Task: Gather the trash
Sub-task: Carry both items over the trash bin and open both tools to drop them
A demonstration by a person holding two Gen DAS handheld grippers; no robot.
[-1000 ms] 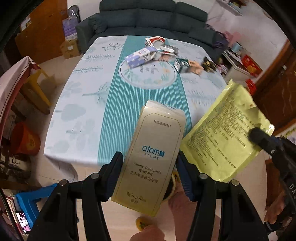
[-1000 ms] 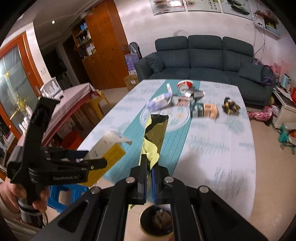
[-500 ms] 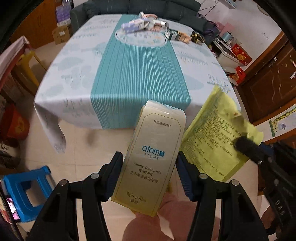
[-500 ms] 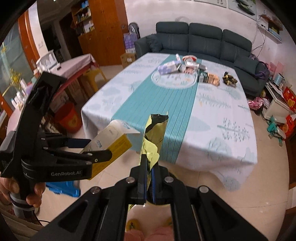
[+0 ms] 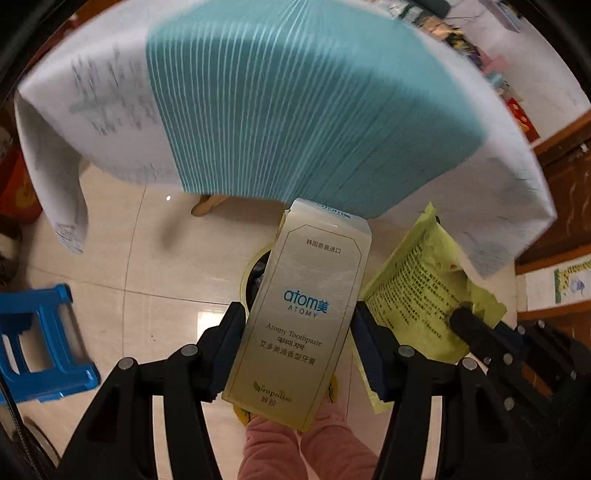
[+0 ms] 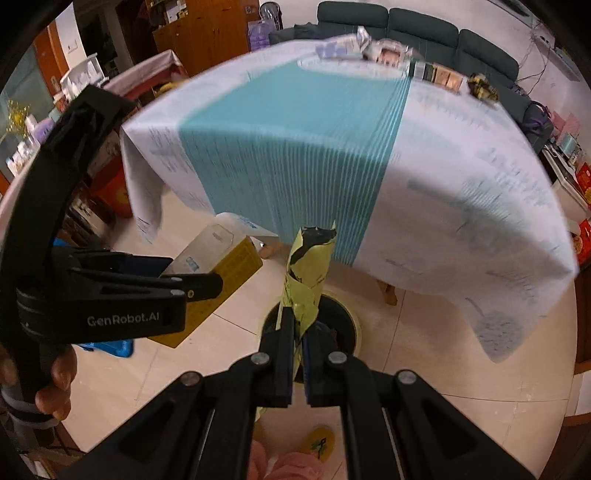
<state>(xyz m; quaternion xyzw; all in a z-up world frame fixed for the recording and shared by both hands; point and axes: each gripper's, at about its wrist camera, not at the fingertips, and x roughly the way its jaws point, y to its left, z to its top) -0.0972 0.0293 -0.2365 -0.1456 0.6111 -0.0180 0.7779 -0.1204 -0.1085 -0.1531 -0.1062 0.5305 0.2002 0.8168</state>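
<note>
My left gripper [image 5: 295, 339] is shut on a pale gold toothpaste box [image 5: 306, 295], held lengthwise between its jaws. My right gripper [image 6: 300, 325] is shut on a crumpled yellow-green bag [image 6: 308, 273]; that bag [image 5: 417, 299] also shows to the right of the box in the left wrist view. Both hang over a round bin [image 6: 347, 321] with a pale rim on the floor, dark inside; the bin [image 5: 255, 273] is mostly hidden behind the box. The left gripper [image 6: 207, 284] and its box [image 6: 218, 258] appear at left in the right wrist view.
A table under a white and teal cloth [image 6: 295, 147] stands just beyond the bin, with several packets [image 6: 388, 55] at its far end. A blue stool [image 5: 40, 332] sits on the tiled floor to the left. Pink-slippered feet [image 5: 295, 446] are below the grippers. A sofa [image 6: 424, 29] is behind.
Both grippers have sunk from table height toward the floor, still holding the box and the bag. The table edge now stands above them and the bin has come into view beneath.
</note>
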